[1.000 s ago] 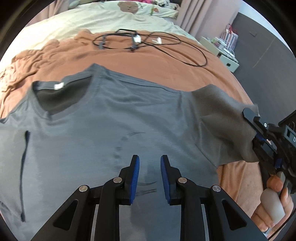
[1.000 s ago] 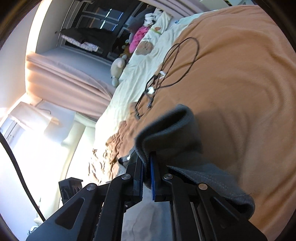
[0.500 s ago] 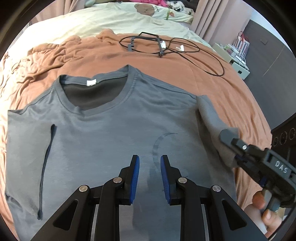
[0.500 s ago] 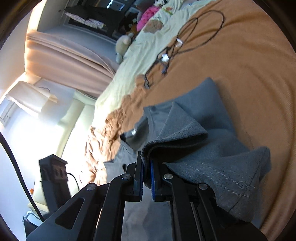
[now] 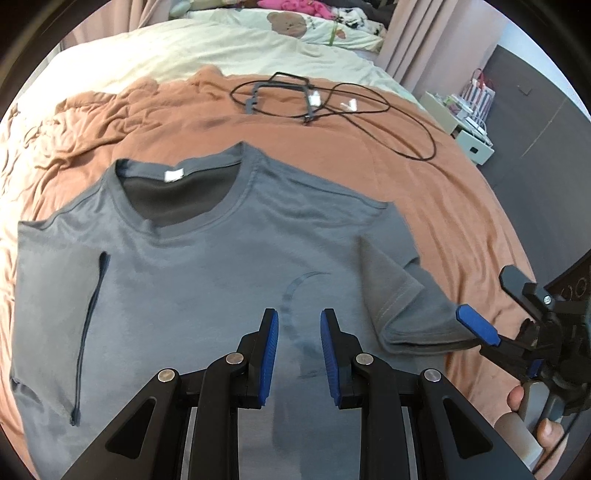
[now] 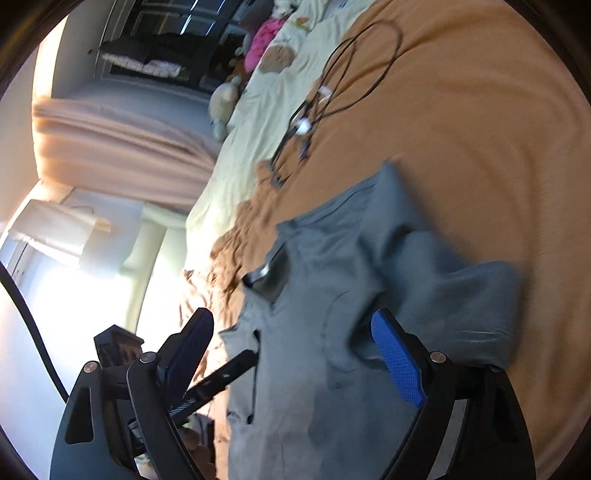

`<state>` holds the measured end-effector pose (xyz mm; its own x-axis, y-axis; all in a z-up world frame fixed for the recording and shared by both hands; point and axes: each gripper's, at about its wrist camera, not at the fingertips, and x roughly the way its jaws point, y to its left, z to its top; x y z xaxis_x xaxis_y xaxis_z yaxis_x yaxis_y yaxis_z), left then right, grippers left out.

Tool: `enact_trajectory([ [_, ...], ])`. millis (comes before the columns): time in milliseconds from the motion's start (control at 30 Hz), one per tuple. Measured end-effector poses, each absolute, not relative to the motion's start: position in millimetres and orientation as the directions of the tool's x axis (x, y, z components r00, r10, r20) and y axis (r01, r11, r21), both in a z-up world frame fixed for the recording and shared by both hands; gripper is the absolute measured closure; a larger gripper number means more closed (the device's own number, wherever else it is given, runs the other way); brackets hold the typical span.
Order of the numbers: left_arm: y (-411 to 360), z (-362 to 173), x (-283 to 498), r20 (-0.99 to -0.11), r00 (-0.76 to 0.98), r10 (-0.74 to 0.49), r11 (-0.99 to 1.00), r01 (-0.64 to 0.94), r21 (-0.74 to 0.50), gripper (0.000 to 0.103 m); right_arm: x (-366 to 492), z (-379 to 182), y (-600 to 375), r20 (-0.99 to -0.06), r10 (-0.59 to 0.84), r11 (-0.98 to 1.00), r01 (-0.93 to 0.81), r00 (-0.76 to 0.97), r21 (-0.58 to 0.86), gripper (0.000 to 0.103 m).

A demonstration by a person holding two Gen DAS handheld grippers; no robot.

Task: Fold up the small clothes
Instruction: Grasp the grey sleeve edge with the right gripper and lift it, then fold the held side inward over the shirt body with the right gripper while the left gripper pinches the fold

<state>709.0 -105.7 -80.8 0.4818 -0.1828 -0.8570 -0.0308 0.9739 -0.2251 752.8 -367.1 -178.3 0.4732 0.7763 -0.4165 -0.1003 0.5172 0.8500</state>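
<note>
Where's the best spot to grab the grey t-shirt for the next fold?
Probably the grey t-shirt at its right shoulder seam, approached from the right side: both sleeves are already folded inward, so that straight outer edge lies flat and exposed on the orange blanket.

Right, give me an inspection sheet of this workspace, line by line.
Surface: bed with a rumpled orange-brown blanket over a cream sheet.
Job's things: grey T-shirt lying flat, collar away from the camera; one sleeve folded in over the body, the other also turned inward.
Clutter: nothing seen apart from the cable.
Grippers: left tool open, above the shirt's lower body, holding nothing; right tool open wide at the folded sleeve, gripping nothing.
Cables: black cable looped on the blanket beyond the collar, with small white pieces on it.
Surroundings: bear-print bedding, pink curtains, white storage unit beside the bed.
</note>
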Motion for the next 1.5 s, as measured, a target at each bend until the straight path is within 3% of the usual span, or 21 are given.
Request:
enact_trajectory([
  [300,-153,-82,721,-0.855,0.467,-0.225,0.971,0.034,-0.237,0.074,730,-179,-398,-0.454,0.702,0.563,-0.038,0.549,0.825,0.016],
  [400,-169,-89,725,-0.859,0.455,-0.234,0.97,0.052,-0.236,0.064,712,-185,-401,-0.467,0.677,0.577,-0.016,0.568,0.817,0.025],
  [467,-179,-93,728,-0.86,0.452,-0.237,0.97,0.062,-0.235,0.048,702,-194,-402,-0.474,0.684,0.566,0.008,0.554,0.825,0.034],
  [533,-187,-96,729,-0.858,0.455,-0.239,0.97,0.07,-0.233,0.042,697,-197,-399,-0.491,0.675,0.575,0.024,0.551,0.818,0.039],
  [633,-197,-103,732,-0.858,0.448,-0.251,0.968,0.088,-0.236,0.041,692,-195,-406,-0.505,0.659,0.582,0.049,0.557,0.812,0.041],
  [700,-204,-111,735,-0.866,0.441,-0.236,0.972,0.102,-0.213,0.041,691,-192,-408,-0.493,0.666,0.566,0.051,0.56,0.823,0.05],
  [933,-213,-142,745,-0.885,0.433,-0.168,0.985,0.098,-0.14,0.042,695,-197,-405,-0.496,0.666,0.562,0.063,0.556,0.825,0.05],
  [1000,-211,-148,746,-0.884,0.434,-0.171,0.985,0.095,-0.144,0.056,695,-197,-402,-0.502,0.664,0.566,0.067,0.555,0.822,0.05],
  [1067,-208,-151,747,-0.892,0.421,-0.166,0.986,0.1,-0.136,0.093,697,-198,-403,-0.509,0.658,0.574,0.069,0.555,0.816,0.05],
  [1133,-202,-145,746,-0.887,0.437,-0.15,0.988,0.099,-0.119,0.098,700,-197,-402,-0.516,0.651,0.583,0.07,0.556,0.81,0.05],
  [1500,-158,-92,744,-0.851,0.509,-0.126,0.992,0.055,-0.114,0.099,696,-192,-402,-0.513,0.646,0.584,0.067,0.565,0.809,0.05],
])
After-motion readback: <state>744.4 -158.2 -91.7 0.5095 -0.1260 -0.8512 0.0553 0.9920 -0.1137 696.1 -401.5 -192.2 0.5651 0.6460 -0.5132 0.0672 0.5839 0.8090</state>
